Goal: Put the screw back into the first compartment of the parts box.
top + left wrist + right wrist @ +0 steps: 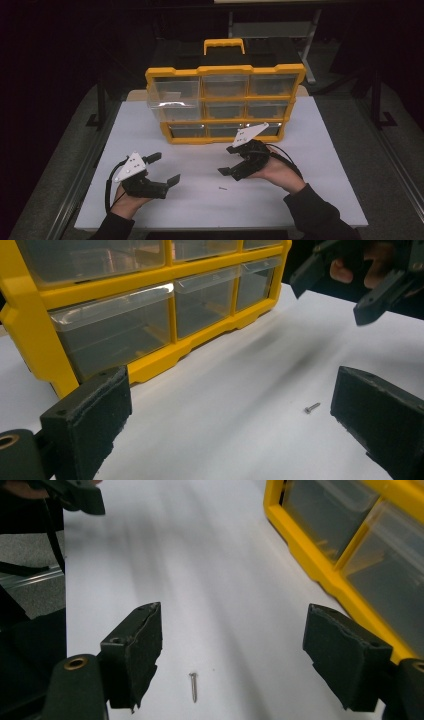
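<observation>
Yellow drawer cabinet (225, 102) without legible writing; screw (193, 687) between open right tool (240, 660) jaws

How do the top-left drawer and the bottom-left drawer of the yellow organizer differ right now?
The top-left drawer is pulled out of the yellow organizer, its clear front jutting past the frame; the bottom-left drawer sits pushed in, flush. The top-left drawer also looks taller than the shallow bottom-left drawer. Both are clear plastic, and what they hold cannot be made out.

Small screw (223, 188) was seen on white worktop (320, 150) near front edge, between open-jawed left gripper (164, 168) and right gripper (229, 161); yellow organizer (225, 70) at back edge.
</observation>
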`<state>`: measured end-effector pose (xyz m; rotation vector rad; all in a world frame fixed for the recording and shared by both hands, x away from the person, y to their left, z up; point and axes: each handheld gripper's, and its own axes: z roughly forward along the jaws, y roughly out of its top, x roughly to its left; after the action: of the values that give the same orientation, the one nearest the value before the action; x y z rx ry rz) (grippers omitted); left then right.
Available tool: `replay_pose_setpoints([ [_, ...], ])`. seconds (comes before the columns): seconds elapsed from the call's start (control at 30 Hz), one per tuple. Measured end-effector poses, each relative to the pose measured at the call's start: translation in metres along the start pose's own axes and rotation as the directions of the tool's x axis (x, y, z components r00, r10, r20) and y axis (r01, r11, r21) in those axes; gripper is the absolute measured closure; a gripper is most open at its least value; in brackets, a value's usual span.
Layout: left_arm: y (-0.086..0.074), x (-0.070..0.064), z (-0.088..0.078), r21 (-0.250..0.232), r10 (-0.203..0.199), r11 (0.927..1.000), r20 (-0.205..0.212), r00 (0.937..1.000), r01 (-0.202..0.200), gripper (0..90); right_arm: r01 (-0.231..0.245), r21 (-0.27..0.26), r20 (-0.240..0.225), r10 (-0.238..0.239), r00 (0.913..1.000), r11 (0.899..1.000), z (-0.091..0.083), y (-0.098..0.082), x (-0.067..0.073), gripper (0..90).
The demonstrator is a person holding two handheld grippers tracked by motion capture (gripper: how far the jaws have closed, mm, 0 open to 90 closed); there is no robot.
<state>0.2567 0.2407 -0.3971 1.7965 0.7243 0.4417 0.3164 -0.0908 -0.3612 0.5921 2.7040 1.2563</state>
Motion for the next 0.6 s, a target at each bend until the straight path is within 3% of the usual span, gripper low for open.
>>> replay_pose_setpoints([
  [0.27,0.0,0.0,0.0,0.0,0.0,1.0,0.0,1.0,0.0,2.4,-0.018,0.023,-0.005,0.018,0.9998,1.0,0.006,-0.012,0.002,26.3],
  [0.33,0.0,0.0,0.0,0.0,0.001,1.0,0.0,1.0,-0.001,2.4,-0.043,0.023,-0.014,0.044,0.9989,0.999,0.007,-0.015,0.004,27.7],
  [0.6,0.0,0.0,-0.001,0.001,0.001,1.0,0.0,1.0,-0.001,2.4,-0.041,0.043,-0.03,0.042,0.9987,0.998,0.016,-0.025,0.002,34.9],
])
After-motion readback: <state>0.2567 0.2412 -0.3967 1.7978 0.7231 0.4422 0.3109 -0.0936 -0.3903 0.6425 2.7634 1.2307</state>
